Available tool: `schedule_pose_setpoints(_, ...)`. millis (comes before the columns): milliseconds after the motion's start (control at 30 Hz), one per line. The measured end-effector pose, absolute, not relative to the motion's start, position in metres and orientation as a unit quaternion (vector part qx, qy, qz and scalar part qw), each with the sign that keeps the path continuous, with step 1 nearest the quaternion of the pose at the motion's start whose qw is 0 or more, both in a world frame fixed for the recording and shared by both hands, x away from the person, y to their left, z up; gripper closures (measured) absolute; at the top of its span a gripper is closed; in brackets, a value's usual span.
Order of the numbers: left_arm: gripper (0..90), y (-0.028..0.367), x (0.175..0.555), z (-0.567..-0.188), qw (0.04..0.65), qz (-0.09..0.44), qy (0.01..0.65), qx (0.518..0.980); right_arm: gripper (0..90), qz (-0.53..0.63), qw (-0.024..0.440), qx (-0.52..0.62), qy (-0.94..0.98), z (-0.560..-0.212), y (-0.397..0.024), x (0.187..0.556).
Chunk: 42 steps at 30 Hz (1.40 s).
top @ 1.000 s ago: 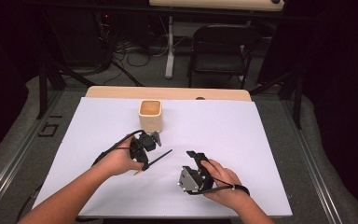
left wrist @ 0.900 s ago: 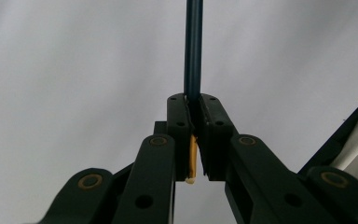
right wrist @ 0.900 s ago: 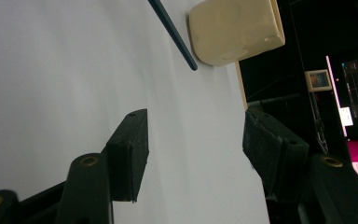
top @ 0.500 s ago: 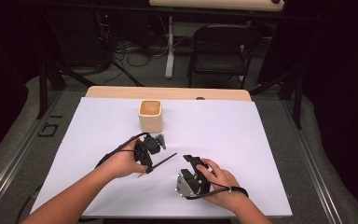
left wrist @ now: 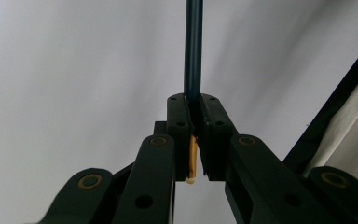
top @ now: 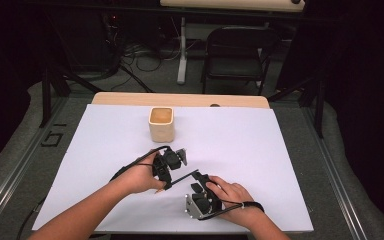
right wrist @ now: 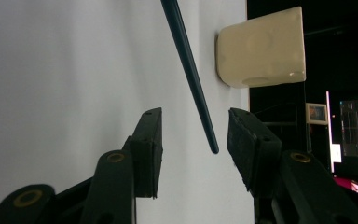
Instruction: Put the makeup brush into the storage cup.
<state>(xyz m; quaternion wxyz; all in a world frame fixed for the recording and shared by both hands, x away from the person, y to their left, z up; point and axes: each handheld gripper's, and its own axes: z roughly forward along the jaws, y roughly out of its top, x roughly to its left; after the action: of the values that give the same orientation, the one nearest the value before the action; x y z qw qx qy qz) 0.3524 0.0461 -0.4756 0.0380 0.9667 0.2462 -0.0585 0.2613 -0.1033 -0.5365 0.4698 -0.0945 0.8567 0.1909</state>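
A thin dark stick (top: 184,176) with a yellowish end (left wrist: 192,158) is pinched in my left gripper (top: 172,172), which is shut on it (left wrist: 193,100). The stick (left wrist: 193,46) points straight out past the jaws and hangs a little above the white sheet. Its far tip (right wrist: 213,149) lies between the jaws of my right gripper (right wrist: 193,119), touching neither pad. Those jaws have just been closing and stand open around the tip. In the high view my right gripper (top: 197,180) sits near the front edge, aimed toward the back.
A cream square cup (top: 161,123) stands upright at the back middle of the white sheet (top: 260,150); it is also ahead of the right jaws (right wrist: 261,49). A folding chair (top: 235,55) and cables lie beyond the table.
My left hand has carried the stick to the right, bringing its tip between the right jaws. The right jaws have narrowed around it. The right hand has stayed in place.
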Motion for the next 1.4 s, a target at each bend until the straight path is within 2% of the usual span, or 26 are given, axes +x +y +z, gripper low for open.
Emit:
schedule_pose_setpoints(600,84.1,0.043,0.352,-0.475,0.033,-0.059,0.236,0.969,62.3,0.181,0.455,-0.151,0.859,-0.538,-0.099,0.267)
schedule_pose_setpoints(1400,84.1,0.035,0.349,-0.475,0.030,-0.062,0.223,0.972,73.3,0.148,0.469,-0.198,0.848,-0.542,-0.093,0.270)
